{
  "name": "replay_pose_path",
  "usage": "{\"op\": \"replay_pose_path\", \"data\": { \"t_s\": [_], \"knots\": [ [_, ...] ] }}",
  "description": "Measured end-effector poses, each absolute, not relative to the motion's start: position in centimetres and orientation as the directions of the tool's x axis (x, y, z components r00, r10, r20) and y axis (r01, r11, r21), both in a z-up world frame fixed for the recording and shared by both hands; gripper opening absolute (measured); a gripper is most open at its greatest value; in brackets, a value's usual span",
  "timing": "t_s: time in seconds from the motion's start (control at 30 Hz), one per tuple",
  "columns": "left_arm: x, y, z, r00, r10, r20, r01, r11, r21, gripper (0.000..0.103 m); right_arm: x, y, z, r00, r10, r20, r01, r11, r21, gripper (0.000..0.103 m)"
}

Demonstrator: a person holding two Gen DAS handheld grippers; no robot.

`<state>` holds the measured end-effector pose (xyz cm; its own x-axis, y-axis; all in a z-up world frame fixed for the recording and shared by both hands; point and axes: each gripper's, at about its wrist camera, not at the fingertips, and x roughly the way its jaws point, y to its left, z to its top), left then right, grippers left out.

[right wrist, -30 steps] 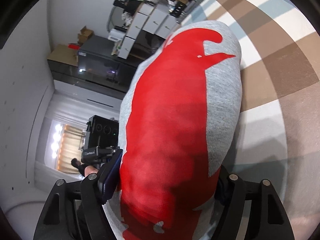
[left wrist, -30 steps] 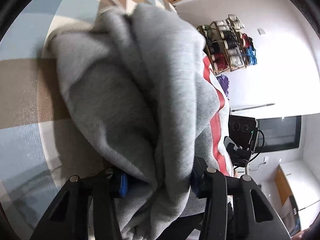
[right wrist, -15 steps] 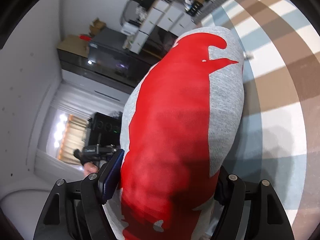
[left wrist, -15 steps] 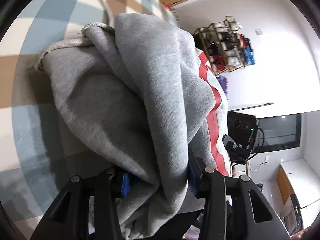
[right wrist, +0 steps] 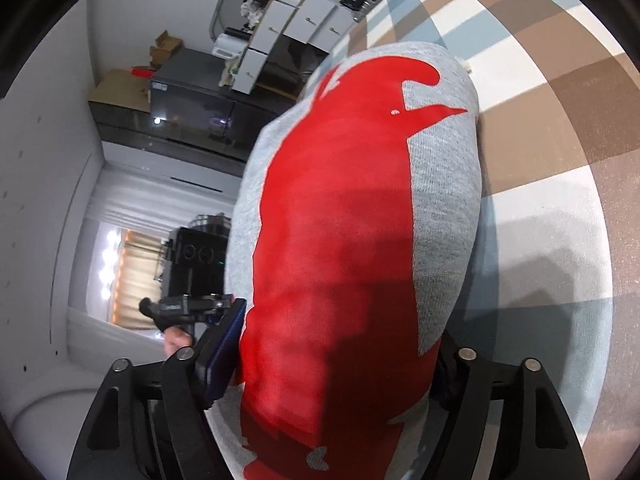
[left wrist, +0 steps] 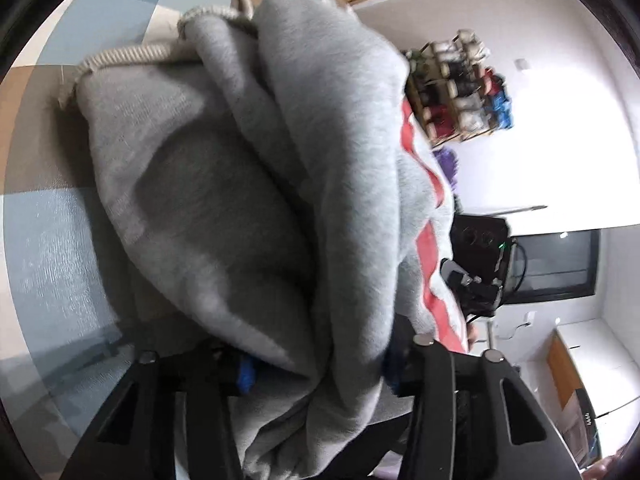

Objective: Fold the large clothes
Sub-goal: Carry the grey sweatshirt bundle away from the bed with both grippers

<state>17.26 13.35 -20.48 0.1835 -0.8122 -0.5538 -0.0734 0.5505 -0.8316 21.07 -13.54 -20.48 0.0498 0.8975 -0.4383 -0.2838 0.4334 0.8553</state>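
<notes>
A grey sweatshirt (left wrist: 248,184) with a large red print (right wrist: 336,240) hangs between my two grippers above a checked rug. My left gripper (left wrist: 316,372) is shut on a thick bunch of its grey fabric, with the ribbed hem (left wrist: 132,54) hanging toward the rug. My right gripper (right wrist: 332,364) is shut on the printed side of the sweatshirt, which fills the middle of the right wrist view. The other gripper and the hand holding it (right wrist: 188,312) show at the left of that view.
The rug (right wrist: 560,128) has brown, blue and cream checks. White drawer units (right wrist: 296,16) and a dark cabinet (right wrist: 180,92) stand along one wall. A rack of spools (left wrist: 460,88) hangs on the other wall, with a dark screen (left wrist: 556,264) beside it.
The sweatshirt has lifted a little and swung; in the left wrist view its hem now sits lower in frame and more rug shows above it. Both grips have held.
</notes>
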Motion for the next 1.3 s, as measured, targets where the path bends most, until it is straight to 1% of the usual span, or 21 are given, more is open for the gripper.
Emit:
{"op": "replay_pose_path", "data": {
  "t_s": [0.1, 0.27, 0.47, 0.67, 0.8, 0.93, 1.0, 1.07, 1.1, 1.17, 1.2, 1.23, 1.3],
  "knots": [
    [16.6, 13.7, -19.0, 0.217, -0.817, -0.534, -0.049, 0.537, -0.842, 0.036, 20.3, -13.1, -18.4, 0.076, 0.903, -0.423, -0.332, 0.423, 0.843, 0.072],
    [16.1, 14.8, -16.8, 0.252, -0.812, -0.527, -0.020, 0.540, -0.842, 0.035, 19.2, -11.5, -14.5, 0.101, 0.894, -0.437, -0.436, 0.435, 0.788, 0.071],
    [14.0, 18.6, -12.0, 0.333, -0.794, -0.508, 0.014, 0.543, -0.840, 0.035, 18.9, -8.8, -9.7, 0.081, 0.916, -0.392, -0.492, 0.379, 0.784, 0.071],
    [11.3, 24.7, -4.3, 0.435, -0.724, -0.535, -0.008, 0.591, -0.807, 0.035, 18.2, -1.9, -3.2, 0.023, 0.934, -0.357, -0.579, 0.304, 0.757, 0.071],
    [8.4, 30.8, 1.6, 0.508, -0.652, -0.563, -0.030, 0.640, -0.768, 0.035, 17.6, 5.2, 1.1, -0.049, 0.949, -0.310, -0.621, 0.214, 0.754, 0.071],
    [5.3, 38.5, 6.1, 0.595, -0.559, -0.578, -0.094, 0.666, -0.740, 0.035, 17.3, 13.2, 3.5, -0.118, 0.961, -0.252, -0.623, 0.126, 0.772, 0.071],
    [4.1, 42.2, 7.6, 0.625, -0.493, -0.605, -0.144, 0.688, -0.711, 0.035, 17.4, 17.8, 3.3, -0.164, 0.962, -0.216, -0.593, 0.079, 0.801, 0.071],
    [3.3, 44.9, 7.9, 0.637, -0.448, -0.628, -0.196, 0.694, -0.693, 0.035, 17.4, 21.5, 1.9, -0.205, 0.961, -0.184, -0.553, 0.041, 0.832, 0.071],
    [3.0, 46.5, 7.5, 0.634, -0.427, -0.645, -0.226, 0.695, -0.683, 0.035, 17.3, 23.5, 0.4, -0.231, 0.958, -0.169, -0.518, 0.026, 0.855, 0.071],
    [2.5, 49.1, 5.4, 0.612, -0.388, -0.689, -0.290, 0.701, -0.652, 0.035, 17.1, 26.8, -2.6, -0.260, 0.950, -0.175, -0.478, 0.030, 0.878, 0.071],
    [2.5, 50.3, 3.7, 0.592, -0.373, -0.715, -0.323, 0.703, -0.634, 0.035, 16.8, 28.4, -4.8, -0.273, 0.941, -0.200, -0.465, 0.053, 0.884, 0.071],
    [3.2, 49.9, 2.1, 0.572, -0.363, -0.736, -0.360, 0.694, -0.623, 0.035, 16.6, 29.5, -6.6, -0.285, 0.929, -0.235, -0.457, 0.083, 0.885, 0.072],
    [2.8, 52.4, -2.9, 0.523, -0.349, -0.777, -0.473, 0.640, -0.606, 0.035, 15.9, 31.8, -10.7, -0.320, 0.875, -0.363, -0.485, 0.178, 0.856, 0.075]
  ]
}}
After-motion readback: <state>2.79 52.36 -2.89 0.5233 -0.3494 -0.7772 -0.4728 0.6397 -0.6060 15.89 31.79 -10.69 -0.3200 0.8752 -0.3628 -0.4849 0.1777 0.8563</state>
